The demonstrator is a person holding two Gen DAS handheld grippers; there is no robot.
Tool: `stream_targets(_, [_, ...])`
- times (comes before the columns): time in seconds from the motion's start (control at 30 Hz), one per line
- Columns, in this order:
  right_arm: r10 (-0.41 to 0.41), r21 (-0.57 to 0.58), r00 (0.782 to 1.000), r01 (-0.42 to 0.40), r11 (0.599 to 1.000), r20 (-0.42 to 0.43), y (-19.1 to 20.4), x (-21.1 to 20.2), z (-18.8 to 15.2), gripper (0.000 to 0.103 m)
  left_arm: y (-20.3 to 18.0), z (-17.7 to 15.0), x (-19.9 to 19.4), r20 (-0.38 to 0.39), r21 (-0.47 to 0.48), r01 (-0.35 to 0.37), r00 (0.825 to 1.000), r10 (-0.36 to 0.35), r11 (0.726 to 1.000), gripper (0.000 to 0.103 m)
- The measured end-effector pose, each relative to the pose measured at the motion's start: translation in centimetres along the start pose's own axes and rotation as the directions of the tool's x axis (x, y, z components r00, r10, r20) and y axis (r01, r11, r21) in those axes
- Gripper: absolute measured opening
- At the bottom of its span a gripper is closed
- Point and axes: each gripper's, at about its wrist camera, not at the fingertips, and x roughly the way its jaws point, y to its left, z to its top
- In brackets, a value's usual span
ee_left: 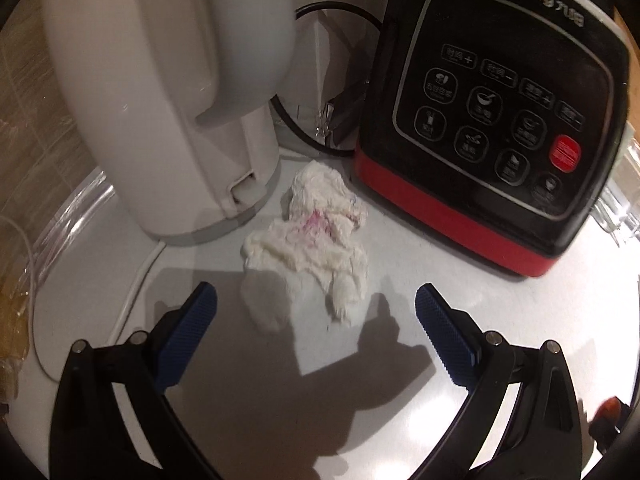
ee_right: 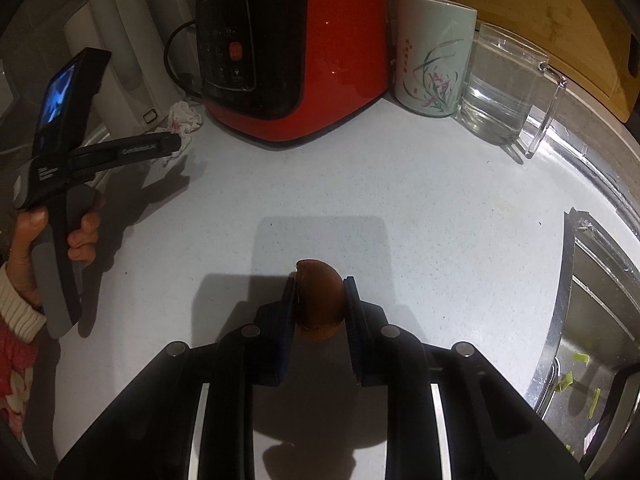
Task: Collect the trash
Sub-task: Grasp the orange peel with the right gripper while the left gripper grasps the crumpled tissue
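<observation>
A crumpled white tissue with pink stains lies on the grey counter between a white kettle and a red-and-black cooker. My left gripper is open, its blue pads just short of the tissue's near end. It also shows in the right wrist view, with the tissue beyond its tip. My right gripper is shut on a brown eggshell piece, held above the counter.
A black power cord loops behind the cooker; a white cord runs at left. A flowered ceramic cup and a glass pitcher stand right of the cooker. A steel sink with green scraps lies at right.
</observation>
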Motion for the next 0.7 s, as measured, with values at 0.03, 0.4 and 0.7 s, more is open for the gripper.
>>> stream_targets(0.03, [0.003, 0.000, 1.000, -0.003, 1.000, 0.002, 0.0, -0.1, 0.0, 0.023, -0.2, 0.3, 0.4, -0.003, 0.004, -0.005, 1.000, 0.005, 1.000, 0.095])
stream_targets(0.4, [0.029, 0.003, 0.999, -0.029, 1.000, 0.022, 0.1, -1.0, -0.3, 0.023, 0.0, 0.8, 2.5, -0.039, -0.032, -0.001, 0.999, 0.000, 0.999, 0.051])
stream_targets(0.7, [0.034, -0.009, 0.999, -0.033, 0.999, 0.035, 1.1, -1.9, -0.5, 0.023, 1.0, 0.4, 2.0, -0.052, -0.075, 0.020, 0.998, -0.024, 0.997, 0.010])
